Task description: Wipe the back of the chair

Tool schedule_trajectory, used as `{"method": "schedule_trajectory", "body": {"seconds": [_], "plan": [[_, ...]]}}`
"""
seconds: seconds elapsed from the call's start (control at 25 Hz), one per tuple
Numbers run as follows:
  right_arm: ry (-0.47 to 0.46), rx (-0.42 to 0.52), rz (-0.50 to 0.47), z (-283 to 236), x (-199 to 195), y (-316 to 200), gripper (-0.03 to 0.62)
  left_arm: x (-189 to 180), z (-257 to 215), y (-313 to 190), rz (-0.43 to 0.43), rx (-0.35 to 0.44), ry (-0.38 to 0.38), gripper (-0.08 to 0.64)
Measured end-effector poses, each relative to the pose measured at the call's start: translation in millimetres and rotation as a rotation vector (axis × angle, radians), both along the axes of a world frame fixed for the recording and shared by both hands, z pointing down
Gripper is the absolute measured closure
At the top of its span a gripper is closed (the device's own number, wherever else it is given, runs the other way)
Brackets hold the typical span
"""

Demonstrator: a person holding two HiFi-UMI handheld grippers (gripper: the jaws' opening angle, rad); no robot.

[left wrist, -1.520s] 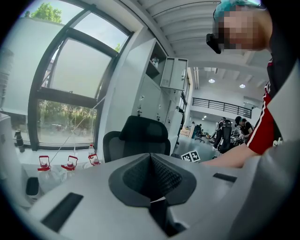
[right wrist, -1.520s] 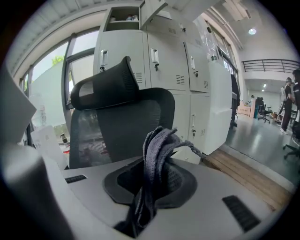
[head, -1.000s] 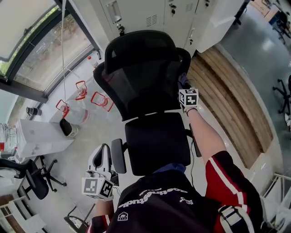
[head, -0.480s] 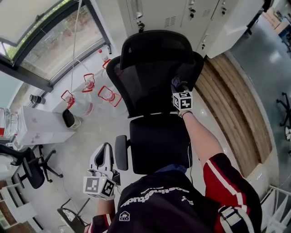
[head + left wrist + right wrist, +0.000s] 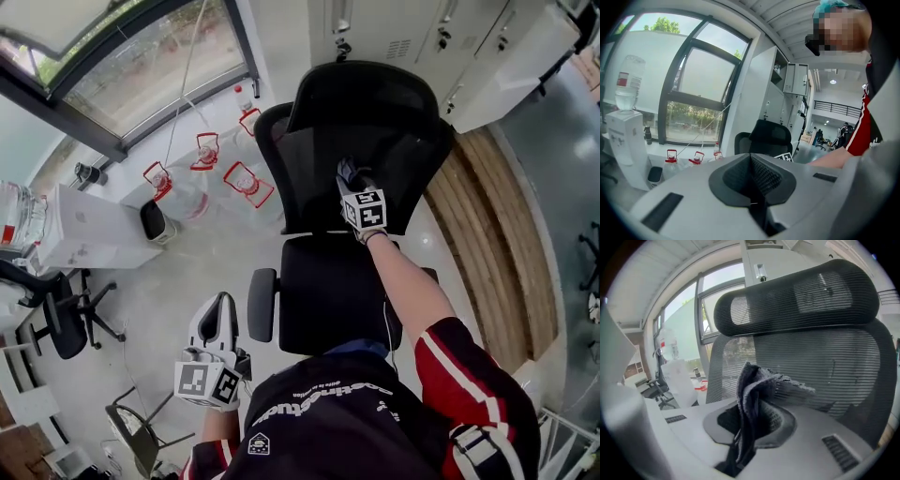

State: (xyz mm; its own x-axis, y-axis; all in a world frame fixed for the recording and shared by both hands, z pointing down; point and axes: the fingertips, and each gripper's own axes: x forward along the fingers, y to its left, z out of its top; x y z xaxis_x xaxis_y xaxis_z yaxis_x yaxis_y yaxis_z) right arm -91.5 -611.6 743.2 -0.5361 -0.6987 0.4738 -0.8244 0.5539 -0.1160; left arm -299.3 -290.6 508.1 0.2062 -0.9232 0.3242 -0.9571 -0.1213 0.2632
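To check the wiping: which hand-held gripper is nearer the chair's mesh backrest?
Right. The right hand-held gripper, holding a grey cloth, is at the mesh backrest; the left hand-held gripper is farther, beside the armrest.

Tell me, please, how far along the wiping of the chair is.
Done: the cloth is gripped in the right claw. In hand: it is at the mesh chair back, mid-height. Left: unclear, since the mesh shows no wiped patch. The left claw is shut, empty.

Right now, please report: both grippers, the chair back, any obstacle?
Right gripper shut on grey cloth, at the mesh chair back. Left gripper shut, empty, held low. No obstacle seen.
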Motion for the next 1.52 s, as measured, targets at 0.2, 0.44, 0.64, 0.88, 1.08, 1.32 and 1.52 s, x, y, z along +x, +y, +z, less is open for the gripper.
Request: {"method": "schedule_trajectory", "body": {"seconds": [0.2,0.44,0.64,0.88,1.08,1.32,1.52], "plan": [[-0.022,-0.005,-0.083,0,-60,4,0.523,-23,2,12,-0.061,-0.011,0.001,0.535],[-0.045,-0.003,-0.19,-1,-125,11,0.523,-46,5,23,-0.128,-0.021,-0.003,0.535],[-0.059,-0.014,-0.259,0,-171,17,0.523,-63,7,33,-0.177,-0.03,-0.007,0.535],[-0.076,-0.021,-0.327,-4,-206,37,0.523,-77,7,45,-0.203,-0.029,-0.002,0.535],[-0.092,-0.013,-0.311,-16,-192,54,0.523,-71,3,39,-0.165,-0.01,0.005,0.535],[-0.104,-0.01,-0.195,-25,-120,62,0.523,-33,-3,15,-0.045,0.024,0.018,0.535],[-0.077,-0.014,-0.059,-19,-25,63,0.523,16,-5,-12,0.078,0.044,0.027,0.535]]}}
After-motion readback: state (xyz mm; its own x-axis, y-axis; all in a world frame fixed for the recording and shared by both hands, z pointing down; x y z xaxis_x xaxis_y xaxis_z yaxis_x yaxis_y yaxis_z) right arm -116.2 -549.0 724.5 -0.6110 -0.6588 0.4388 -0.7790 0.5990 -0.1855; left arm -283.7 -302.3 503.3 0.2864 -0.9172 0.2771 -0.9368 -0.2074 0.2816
